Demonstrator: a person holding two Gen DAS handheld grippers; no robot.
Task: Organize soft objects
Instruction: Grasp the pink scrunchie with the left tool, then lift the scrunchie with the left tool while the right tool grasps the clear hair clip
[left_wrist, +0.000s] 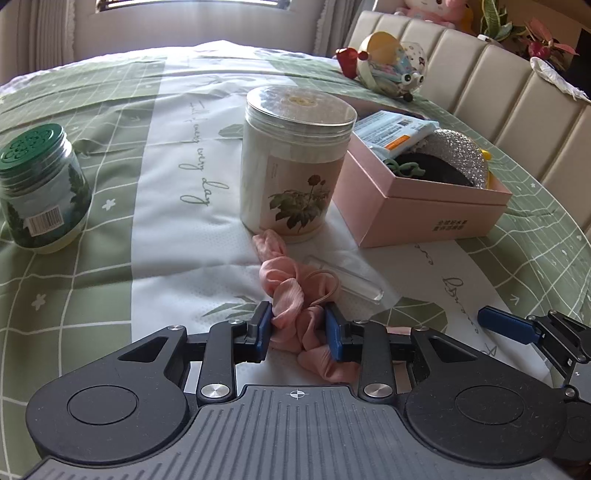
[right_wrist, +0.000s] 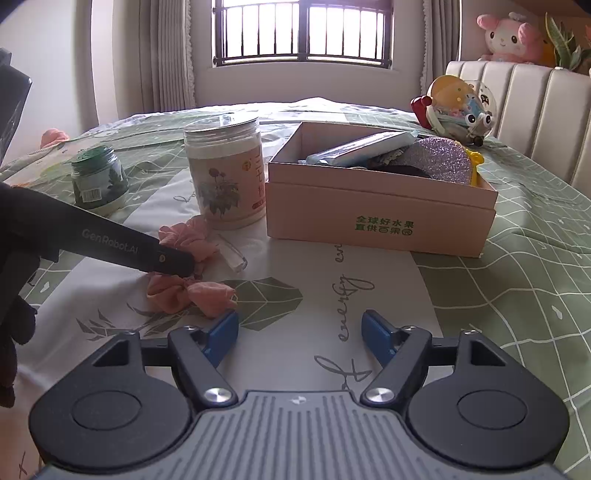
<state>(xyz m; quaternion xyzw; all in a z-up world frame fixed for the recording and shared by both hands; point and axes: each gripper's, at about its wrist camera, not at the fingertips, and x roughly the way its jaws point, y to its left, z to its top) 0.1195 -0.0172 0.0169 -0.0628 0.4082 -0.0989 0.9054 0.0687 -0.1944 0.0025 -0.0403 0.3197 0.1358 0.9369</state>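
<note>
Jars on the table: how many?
2. The green-lid jar stands at the left; the clear-lid flower-label jar stands mid-table beside the pink box. Others may be hidden behind the box.

"GenRobot.AI" on the left gripper (right_wrist: 173, 264); "全球好水果" on the pink box (right_wrist: 380, 218).

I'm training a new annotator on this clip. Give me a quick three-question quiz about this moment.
1. True or false: the left gripper has the pink scrunchie between its fingers.
2. What lies between the right gripper's fingers? A) scrunchie B) nothing but tablecloth C) jar
3. Fill in: the pink box stands to the ___ of the flower-label jar in the right wrist view.

Key: 1 true; 2 B; 3 right.
</note>
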